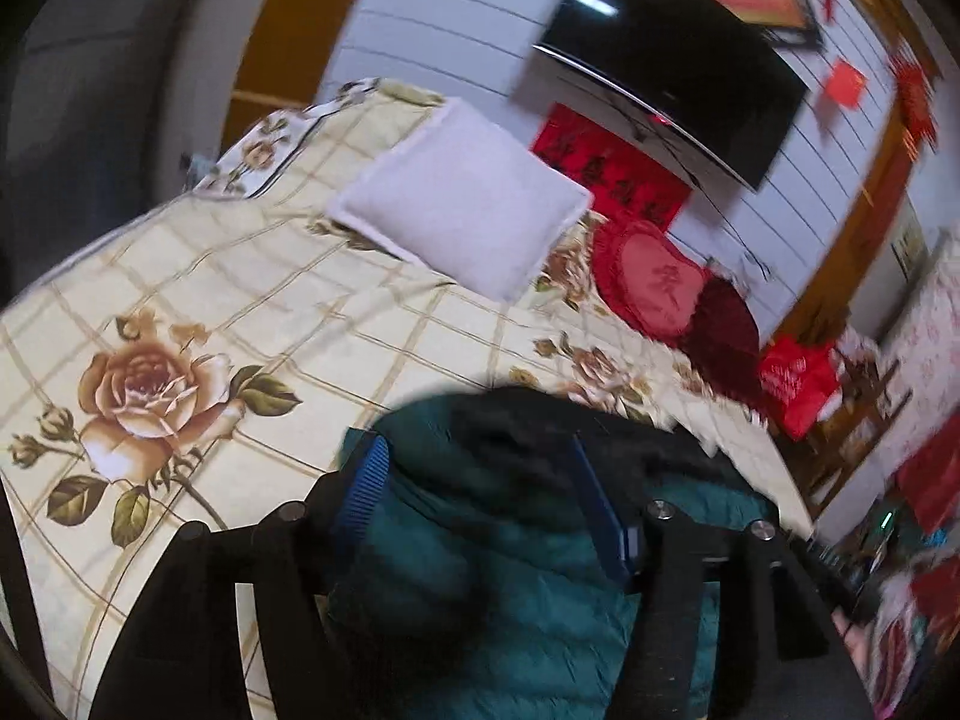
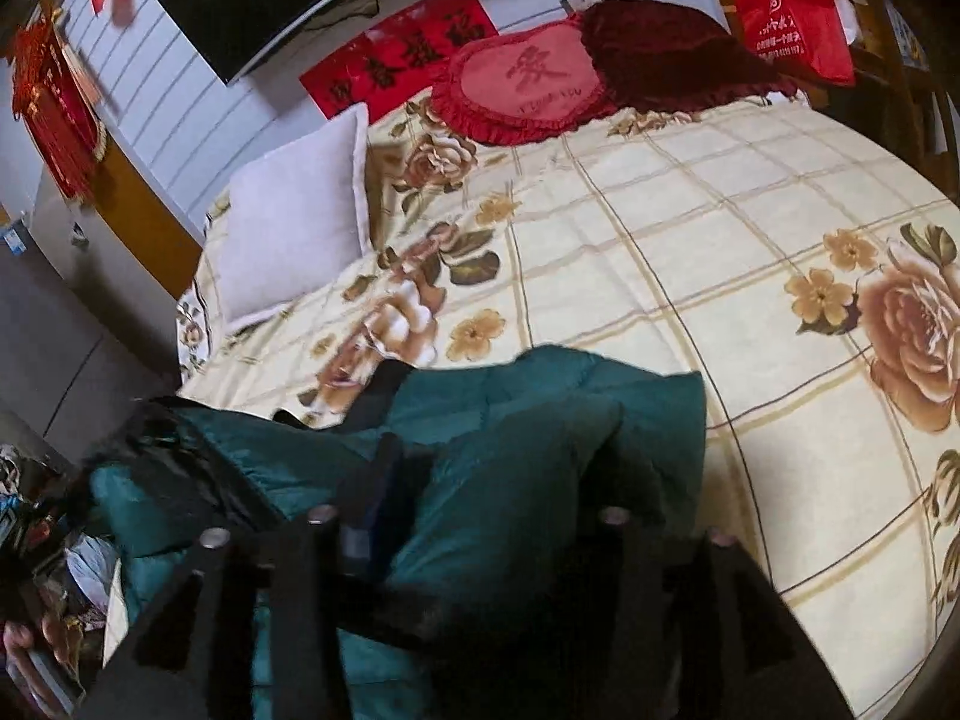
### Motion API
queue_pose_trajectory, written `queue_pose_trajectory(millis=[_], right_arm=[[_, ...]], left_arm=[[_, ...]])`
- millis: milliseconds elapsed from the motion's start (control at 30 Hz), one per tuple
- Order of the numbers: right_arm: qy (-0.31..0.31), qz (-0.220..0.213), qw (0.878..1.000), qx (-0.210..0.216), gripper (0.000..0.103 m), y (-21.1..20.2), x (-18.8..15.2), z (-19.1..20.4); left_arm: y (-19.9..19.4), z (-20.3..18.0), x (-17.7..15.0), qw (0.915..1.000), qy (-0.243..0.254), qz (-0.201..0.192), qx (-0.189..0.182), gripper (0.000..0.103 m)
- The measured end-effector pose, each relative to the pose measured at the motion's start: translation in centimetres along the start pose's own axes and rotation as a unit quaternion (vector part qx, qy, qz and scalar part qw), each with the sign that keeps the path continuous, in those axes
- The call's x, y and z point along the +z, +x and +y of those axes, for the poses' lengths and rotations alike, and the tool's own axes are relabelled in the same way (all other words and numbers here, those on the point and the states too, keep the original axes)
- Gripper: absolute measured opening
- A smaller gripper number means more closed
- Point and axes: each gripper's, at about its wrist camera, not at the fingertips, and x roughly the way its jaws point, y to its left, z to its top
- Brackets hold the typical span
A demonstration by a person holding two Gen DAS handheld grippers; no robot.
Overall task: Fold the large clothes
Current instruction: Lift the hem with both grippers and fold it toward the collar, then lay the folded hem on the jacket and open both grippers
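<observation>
A dark teal quilted down jacket with a black fur-trimmed collar hangs above the flowered bedspread. My left gripper has its blue-padded fingers closed around a thick fold of the jacket near the collar. In the right wrist view the same jacket is bunched up, and my right gripper grips another fold of it; one finger shows, the other is hidden by the cloth.
A white pillow and red heart cushions lie at the head of the bed. A black television hangs on the wall. A red bag sits beside the bed. Clutter lies at the bedside.
</observation>
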Motion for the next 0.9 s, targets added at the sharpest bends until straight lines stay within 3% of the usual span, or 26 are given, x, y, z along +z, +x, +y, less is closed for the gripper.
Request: queue_pose_trajectory(millis=[133,200,267,333,500,667,900], right_arm=[[0.006,-0.060,0.998,-0.004,0.074,-4.0,0.6,1.8],[-0.011,-0.075,0.997,0.005,0.077,-5.8,0.7,3.6],[-0.062,-0.048,0.997,0.024,0.077,-5.7,0.2,6.5],[-0.120,-0.010,0.993,0.012,0.077,-4.2,-0.9,9.5],[-0.260,0.050,0.964,-0.027,0.077,3.0,-4.6,15.7],[-0.225,0.102,0.967,-0.060,0.077,9.7,-4.9,14.9],[-0.220,0.108,0.967,-0.064,0.079,11.2,-5.4,14.3]], left_arm=[[2.7,-2.4,-2.3,0.9971,0.052,0.046,0.032,0.071],[4.9,-2.7,-3.4,0.9941,0.060,0.073,0.052,0.071],[7.0,-2.3,-4.5,0.9911,0.051,0.097,0.075,0.071],[8.5,-1.5,-5.1,0.9894,0.038,0.111,0.086,0.071],[9.6,-1.1,-5.5,0.9877,0.049,0.108,0.103,0.071],[10.5,-0.6,-5.4,0.9872,0.057,0.105,0.106,0.074],[10.1,-1.8,-5.3,0.9836,0.083,0.094,0.130,0.075]])
